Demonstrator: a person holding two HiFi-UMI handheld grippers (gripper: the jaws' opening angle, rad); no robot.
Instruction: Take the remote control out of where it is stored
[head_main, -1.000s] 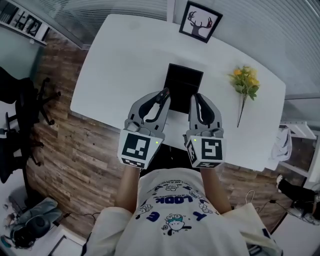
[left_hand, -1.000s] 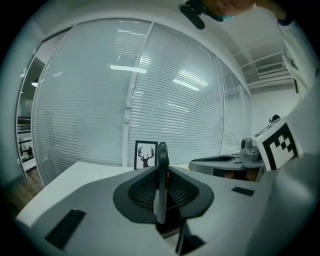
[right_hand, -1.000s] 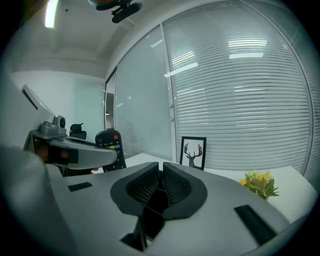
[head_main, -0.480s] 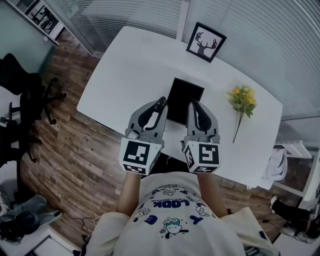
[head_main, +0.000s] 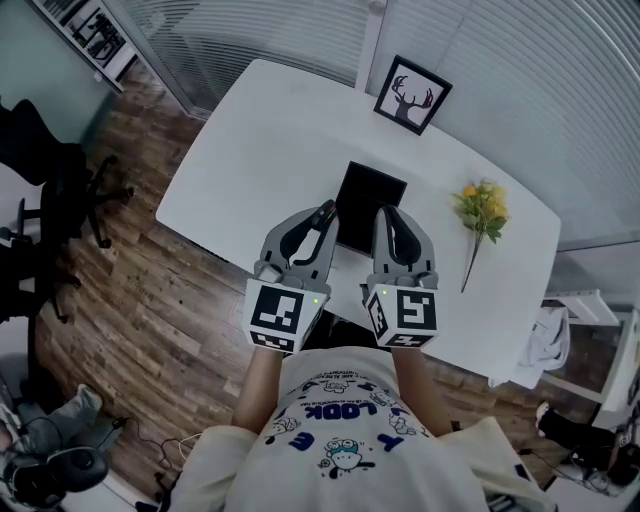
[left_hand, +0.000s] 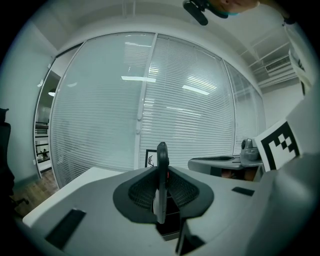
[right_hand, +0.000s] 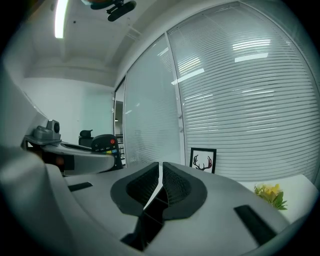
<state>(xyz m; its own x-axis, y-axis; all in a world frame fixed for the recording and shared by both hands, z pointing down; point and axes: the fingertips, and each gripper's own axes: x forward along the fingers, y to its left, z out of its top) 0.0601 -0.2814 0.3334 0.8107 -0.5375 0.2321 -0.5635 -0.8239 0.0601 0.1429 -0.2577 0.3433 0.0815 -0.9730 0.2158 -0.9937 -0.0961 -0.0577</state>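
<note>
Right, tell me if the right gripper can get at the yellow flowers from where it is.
Probably yes. The yellow flowers lie on bare white table right of the black box, nothing between them and the right gripper. Its jaws are shut and empty, so they must open first.

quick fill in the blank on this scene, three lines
The left gripper is shut on the ____.
The right gripper is shut and holds ____.
The flowers on the table are ____.
Missing words: remote; nothing; yellow.
</note>
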